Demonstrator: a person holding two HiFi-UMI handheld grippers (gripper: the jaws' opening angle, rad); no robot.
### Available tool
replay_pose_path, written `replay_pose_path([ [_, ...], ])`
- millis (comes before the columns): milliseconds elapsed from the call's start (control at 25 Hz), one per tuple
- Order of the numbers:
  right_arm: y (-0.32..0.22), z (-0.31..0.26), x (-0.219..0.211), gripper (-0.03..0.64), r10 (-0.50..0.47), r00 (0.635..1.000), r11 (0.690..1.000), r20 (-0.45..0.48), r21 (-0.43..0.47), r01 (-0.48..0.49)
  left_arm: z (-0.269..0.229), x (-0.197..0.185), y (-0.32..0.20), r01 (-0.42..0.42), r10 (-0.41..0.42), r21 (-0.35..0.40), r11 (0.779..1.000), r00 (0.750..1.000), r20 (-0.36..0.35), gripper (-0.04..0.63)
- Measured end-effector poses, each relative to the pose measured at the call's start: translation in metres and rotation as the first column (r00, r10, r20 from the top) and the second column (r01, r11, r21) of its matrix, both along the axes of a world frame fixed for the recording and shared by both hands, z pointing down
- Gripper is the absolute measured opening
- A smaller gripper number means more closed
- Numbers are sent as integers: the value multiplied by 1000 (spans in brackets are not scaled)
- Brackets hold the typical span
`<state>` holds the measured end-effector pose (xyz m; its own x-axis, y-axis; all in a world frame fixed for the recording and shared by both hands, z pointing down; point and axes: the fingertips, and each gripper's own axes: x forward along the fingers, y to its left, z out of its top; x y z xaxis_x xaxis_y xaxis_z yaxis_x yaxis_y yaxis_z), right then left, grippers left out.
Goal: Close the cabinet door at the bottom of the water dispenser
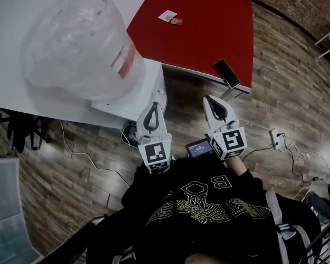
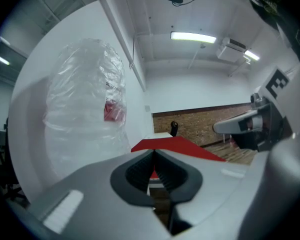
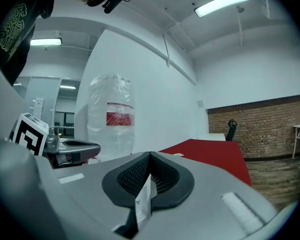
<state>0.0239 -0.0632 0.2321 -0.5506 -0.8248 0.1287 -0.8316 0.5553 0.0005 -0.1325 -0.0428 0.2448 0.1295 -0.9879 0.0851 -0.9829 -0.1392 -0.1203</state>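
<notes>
As we hold both tongs mid-frame, left gripper point(image 1: 153, 106) and right gripper point(image 1: 210, 101) each have jaws closed together; water bottle point(image 1: 77, 37) sits upper left, red table point(image 1: 206, 23) top centre.

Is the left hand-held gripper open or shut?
Shut. The left hand-held gripper has its two dark pads pressed together along a closed line in the left gripper view, with nothing between them.
</notes>
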Motion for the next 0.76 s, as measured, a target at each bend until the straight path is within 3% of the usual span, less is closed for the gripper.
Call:
replay_pose_path([
  [400,-4,1,-1,-8,-8,1000,1000,-6,-10,8,-2,-3,2,33,-33,9,999,999,19,8],
  [760,5,6,5,-8,-3,1000,1000,-3,-26,3,-7,-3,10,15,-15,27,1000,1000,-11,8],
])
